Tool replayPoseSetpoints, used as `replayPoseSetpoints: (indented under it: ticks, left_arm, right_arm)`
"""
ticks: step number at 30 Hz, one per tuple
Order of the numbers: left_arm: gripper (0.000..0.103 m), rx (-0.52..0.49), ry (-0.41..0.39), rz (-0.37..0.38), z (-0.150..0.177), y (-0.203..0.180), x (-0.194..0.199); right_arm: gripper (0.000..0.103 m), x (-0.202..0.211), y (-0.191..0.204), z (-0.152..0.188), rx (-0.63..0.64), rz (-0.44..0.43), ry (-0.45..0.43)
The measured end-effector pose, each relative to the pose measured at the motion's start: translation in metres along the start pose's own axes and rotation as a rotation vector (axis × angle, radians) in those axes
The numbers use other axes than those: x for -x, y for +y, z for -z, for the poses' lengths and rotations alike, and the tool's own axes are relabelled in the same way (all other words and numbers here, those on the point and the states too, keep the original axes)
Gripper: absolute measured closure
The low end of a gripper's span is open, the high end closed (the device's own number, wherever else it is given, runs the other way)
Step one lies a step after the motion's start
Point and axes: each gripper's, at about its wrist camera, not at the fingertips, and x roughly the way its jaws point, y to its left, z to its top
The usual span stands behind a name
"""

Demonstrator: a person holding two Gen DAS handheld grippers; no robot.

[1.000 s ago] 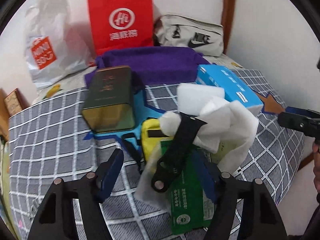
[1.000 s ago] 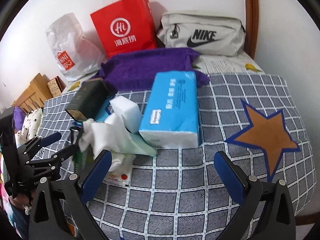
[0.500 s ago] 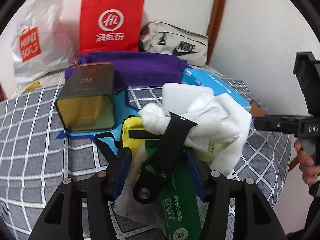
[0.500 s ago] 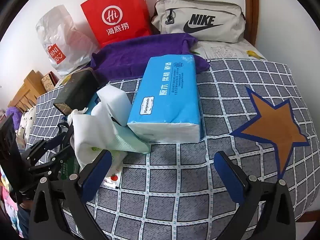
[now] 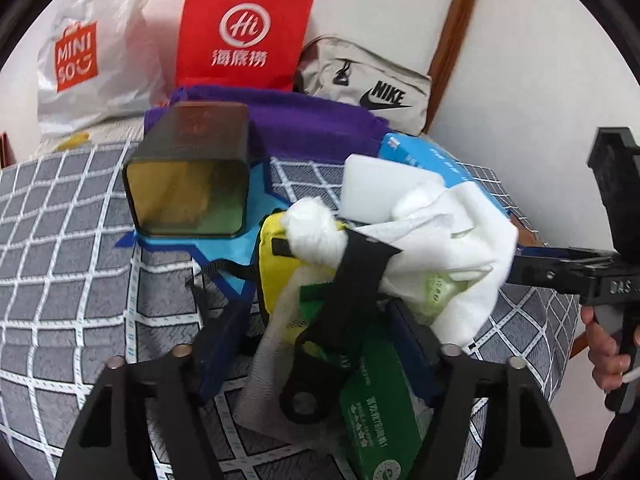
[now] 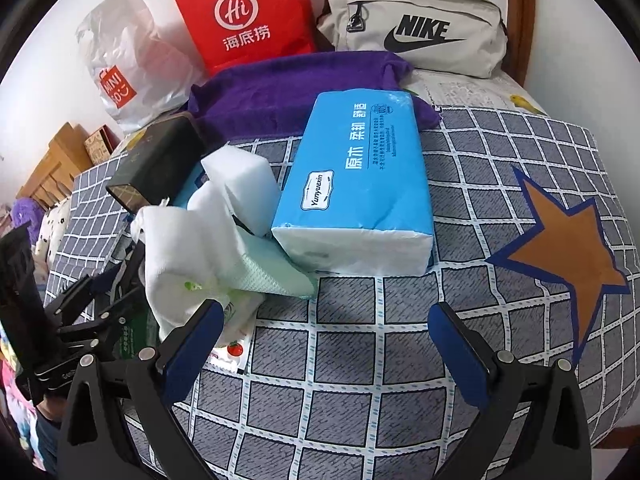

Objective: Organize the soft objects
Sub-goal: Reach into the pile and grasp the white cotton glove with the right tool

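Gripping black strap [image 5: 352, 280], left tongs [image 5: 320, 344]; right tongs [image 6: 326, 344] spread wide; orange star [image 6: 560, 248] right-view only.

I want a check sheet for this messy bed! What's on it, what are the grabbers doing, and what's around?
Surface: checked quilt with an orange star.
Job's things: white cloth, white sponge, blue tissue pack, purple towel, piled close together.
Clutter: dark tin, yellow pouch, green packet, black strap.
Grippers: left gripper closing round the pile's near end; right gripper open, over bare quilt.
Cables: nothing seen.
Surroundings: red bag, Miniso bag, Nike bag, white wall.
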Motion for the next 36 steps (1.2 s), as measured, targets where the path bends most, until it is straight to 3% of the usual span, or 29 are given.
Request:
replayPoseSetpoints:
  ticks: [5, 12, 17, 23, 28, 36]
  left_arm:
    - [0.052, -0.093, -0.006, -0.033, -0.003, -0.011, 0.011]
    - [0.054, -0.076, 0.006, -0.003, -0.008, -0.005, 0.028]
    - [0.069, -0.116, 0.040, 0.008, -0.007, -0.011, 0.027]
    - [0.070, -0.148, 0.057, -0.024, -0.009, -0.015, 0.016]
    - [0.080, -0.172, 0.080, -0.024, -0.013, -0.017, 0.009]
    - [0.083, -0.115, 0.054, -0.029, -0.023, -0.005, 0.029]
  right_arm:
    - [0.002, 0.001, 0.000, 0.001, 0.006, 0.002, -0.001]
    - [0.002, 0.001, -0.003, 0.003, 0.000, -0.007, 0.003]
    - [0.002, -0.002, -0.004, 0.005, -0.004, -0.015, 0.006]
    - [0.002, -0.004, -0.003, 0.008, 0.002, -0.026, 0.015]
    - [0.002, -0.003, -0.006, 0.008, -0.012, -0.033, 0.010]
    - [0.002, 0.004, 0.001, 0.004, 0.018, -0.047, -0.006]
